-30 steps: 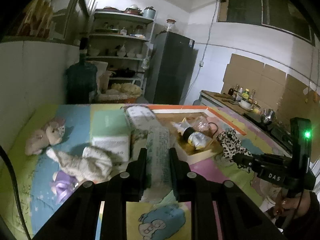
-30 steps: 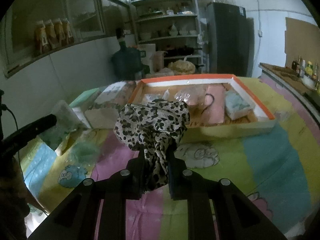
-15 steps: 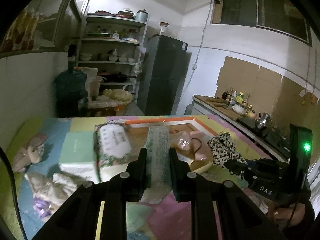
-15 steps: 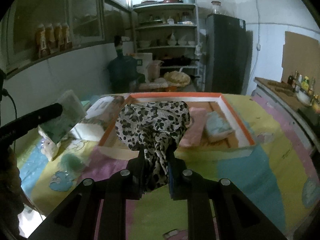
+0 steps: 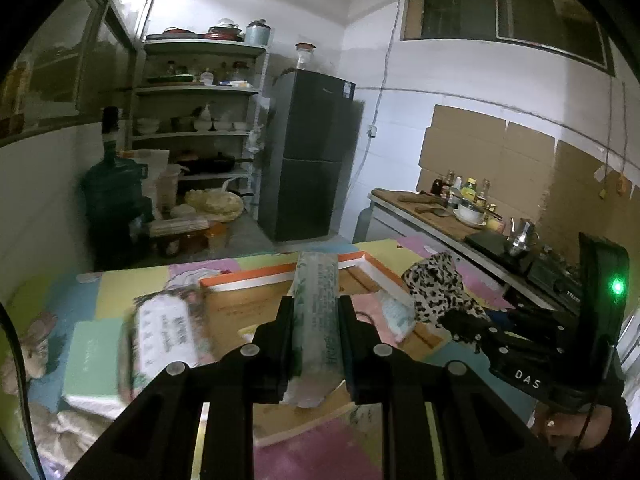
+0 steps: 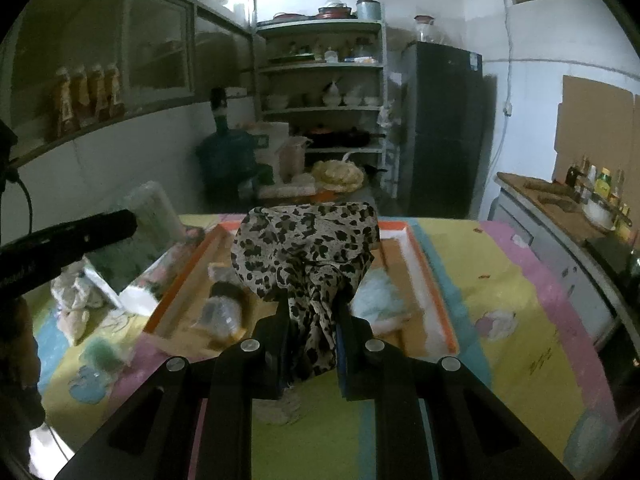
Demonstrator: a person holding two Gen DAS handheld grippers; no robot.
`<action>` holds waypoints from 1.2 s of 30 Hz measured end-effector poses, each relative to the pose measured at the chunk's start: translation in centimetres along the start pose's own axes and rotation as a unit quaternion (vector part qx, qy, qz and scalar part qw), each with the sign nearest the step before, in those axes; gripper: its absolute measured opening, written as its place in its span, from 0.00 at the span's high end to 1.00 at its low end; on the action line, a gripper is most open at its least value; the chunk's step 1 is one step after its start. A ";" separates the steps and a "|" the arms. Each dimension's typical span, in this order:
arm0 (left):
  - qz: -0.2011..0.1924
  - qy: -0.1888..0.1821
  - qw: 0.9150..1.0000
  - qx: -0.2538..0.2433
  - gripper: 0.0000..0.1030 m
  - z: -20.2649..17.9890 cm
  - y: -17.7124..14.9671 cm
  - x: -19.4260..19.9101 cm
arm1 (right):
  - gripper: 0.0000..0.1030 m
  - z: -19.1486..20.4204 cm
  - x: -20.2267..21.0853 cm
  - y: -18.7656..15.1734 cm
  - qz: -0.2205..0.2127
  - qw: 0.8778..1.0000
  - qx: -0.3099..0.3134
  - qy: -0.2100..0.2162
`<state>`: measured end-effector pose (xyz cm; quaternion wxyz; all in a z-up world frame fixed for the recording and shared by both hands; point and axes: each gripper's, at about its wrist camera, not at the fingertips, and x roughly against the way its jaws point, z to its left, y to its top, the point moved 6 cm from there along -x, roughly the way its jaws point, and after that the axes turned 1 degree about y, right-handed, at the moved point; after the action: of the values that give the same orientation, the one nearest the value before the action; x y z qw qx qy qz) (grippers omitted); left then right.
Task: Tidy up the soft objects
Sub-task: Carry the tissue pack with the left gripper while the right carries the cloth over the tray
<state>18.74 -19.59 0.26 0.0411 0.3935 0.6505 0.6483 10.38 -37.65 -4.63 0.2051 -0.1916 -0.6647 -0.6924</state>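
Note:
My left gripper (image 5: 316, 316) is shut on a pale green soft pack (image 5: 316, 300) and holds it above the near part of the orange-rimmed tray (image 5: 248, 278). My right gripper (image 6: 312, 316) is shut on a leopard-print cloth (image 6: 308, 248), held up over the tray (image 6: 416, 248). The cloth also shows in the left wrist view (image 5: 436, 284), with the right gripper body behind it. The left gripper and its pack (image 6: 148, 216) show at the left of the right wrist view.
The tray holds a bottle (image 6: 222, 310), a light blue pack (image 6: 380, 300) and other packs. Left of it lie a patterned pack (image 5: 168, 332), a green box (image 5: 94, 364) and plush toys (image 5: 34, 344). Shelves, a water jug and a fridge stand behind.
Both grippers have risen and moved forward toward the tray with their loads. The table looks lower and nearer the tray in both views.

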 end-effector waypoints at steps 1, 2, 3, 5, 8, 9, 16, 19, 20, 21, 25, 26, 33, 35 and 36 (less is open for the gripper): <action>0.002 -0.001 1.000 0.000 0.79 -0.3 0.3 -0.5 | 0.82 -0.5 -0.2 0.4 -0.001 1.000 0.001 0.000; 0.003 -0.002 1.000 0.001 0.79 -0.5 0.7 -1.1 | 0.82 -0.8 -0.4 0.8 -0.001 1.000 0.002 0.000; 0.005 -0.003 1.000 0.003 0.79 -0.7 1.0 -1.6 | 0.82 -1.1 -0.5 1.1 -0.002 1.000 0.003 0.001; 0.009 -0.007 1.000 0.008 0.79 -0.9 1.6 -2.6 | 0.82 -1.9 -1.1 1.8 -0.001 1.000 0.005 0.001; 0.017 -0.009 1.000 0.013 0.80 -1.1 2.3 -4.3 | 0.82 -3.2 -2.1 2.9 0.005 1.000 0.003 0.007; 0.020 -0.009 1.000 0.015 0.80 -1.1 2.5 -4.9 | 0.82 -3.6 -2.5 3.2 0.008 1.000 0.001 0.011; 0.060 -0.007 0.997 0.039 0.80 -0.7 3.4 -9.8 | 0.82 -6.4 -6.3 5.5 0.041 0.999 -0.004 0.027; 0.075 -0.001 0.996 0.044 0.80 -0.5 3.5 -11.7 | 0.82 -7.0 -7.8 5.9 0.057 0.998 -0.002 0.032; 0.081 0.002 0.996 0.045 0.80 -0.5 3.5 -12.4 | 0.82 -7.2 -8.6 6.1 0.063 0.997 -0.001 0.034; 0.084 0.003 0.995 0.045 0.80 -0.5 3.5 -12.7 | 0.82 -7.3 -9.2 6.2 0.069 0.997 0.000 0.036; 0.109 0.005 0.993 0.055 0.80 -0.2 3.4 -15.1 | 0.82 -8.0 -11.9 6.4 0.096 0.994 -0.002 0.045; 0.116 0.004 0.991 0.058 0.80 -0.1 3.3 -15.7 | 0.82 -8.0 -12.4 6.4 0.102 0.994 -0.003 0.048; 0.145 0.019 0.987 0.068 0.80 0.6 2.7 -18.5 | 0.82 -8.8 -16.3 5.7 0.148 0.987 -0.009 0.059; 0.149 0.025 0.986 0.068 0.80 0.8 2.6 -19.1 | 0.82 -8.9 -17.0 5.4 0.156 0.986 -0.011 0.061; 0.152 0.029 0.986 0.066 0.80 0.9 2.6 -19.4 | 0.82 -9.0 -17.3 5.3 0.158 0.985 -0.012 0.063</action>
<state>33.78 -30.22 -6.51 -0.1030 0.4701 0.6257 0.6139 27.88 -46.27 -9.88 0.3511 -0.2531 -0.6036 -0.6696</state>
